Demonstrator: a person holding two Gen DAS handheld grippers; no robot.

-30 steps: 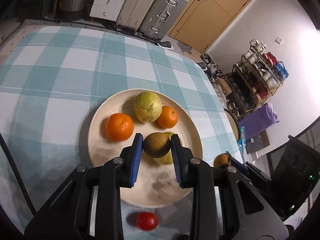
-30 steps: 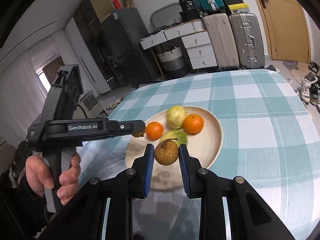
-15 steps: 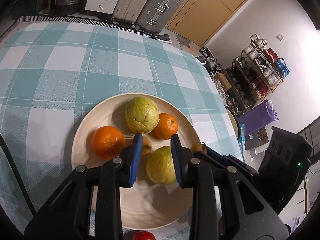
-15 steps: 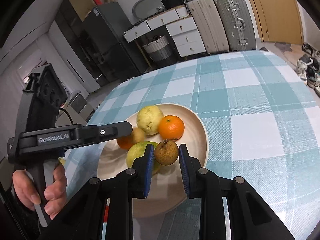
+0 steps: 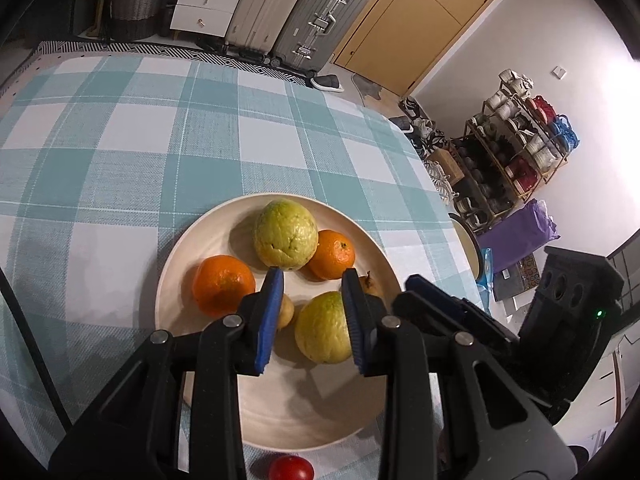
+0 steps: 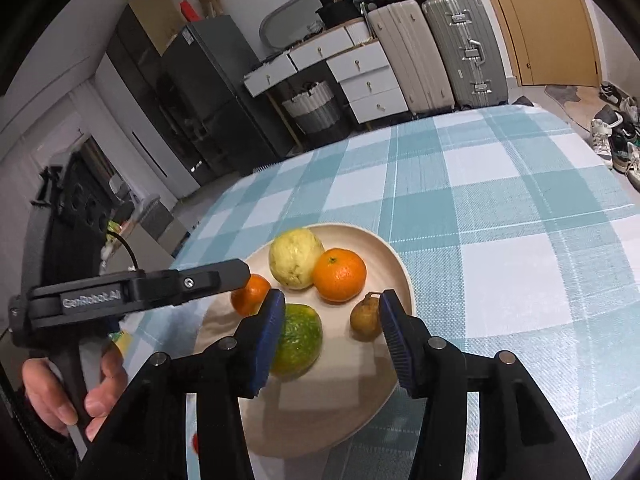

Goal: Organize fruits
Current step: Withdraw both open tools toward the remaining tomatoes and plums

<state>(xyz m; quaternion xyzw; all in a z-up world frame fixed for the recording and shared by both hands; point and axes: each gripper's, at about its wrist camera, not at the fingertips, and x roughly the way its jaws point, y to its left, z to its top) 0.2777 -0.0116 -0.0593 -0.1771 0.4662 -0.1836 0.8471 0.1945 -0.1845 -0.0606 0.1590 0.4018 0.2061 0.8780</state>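
Fruits are lying together on one plate; positions below are read as a clock face from the left wrist view.

1. Teal-and-white checked tablecloth [image 5: 120, 160] is covering the table.
2. Round cream plate [image 5: 176, 280] is sitting on the cloth.
3. Left gripper [image 5: 312, 280] is hanging over the plate centre, held by a hand [image 6: 60, 392]. Its blue pads are standing narrow, with nothing seen clamped between them.
4. Right gripper [image 6: 330, 300] is reaching in from 4 o'clock. Its jaws have just been opening and are now standing wide, the pads pressing on nothing.
5. Large knobbly yellow-green guava [image 5: 286, 234] is sitting at 12 o'clock.
6. Second yellow-green guava [image 5: 324, 328] is lying just off centre toward 3 o'clock.
7. Larger orange mandarin [image 5: 223, 290] is resting at 9 o'clock.
8. Smaller orange mandarin [image 5: 331, 254] is sitting at 1 o'clock, touching the first guava.
9. Brown stemmed pear-shaped fruit [image 6: 365, 320] is lying on the plate at 2 o'clock, between the right jaws, just beside one pad.
10. Small tan round fruit [image 5: 287, 312] is showing near centre, partly hidden behind a left pad; contact cannot be judged.
11. Small red tomato [image 5: 291, 469] is lying off the plate at 6 o'clock.
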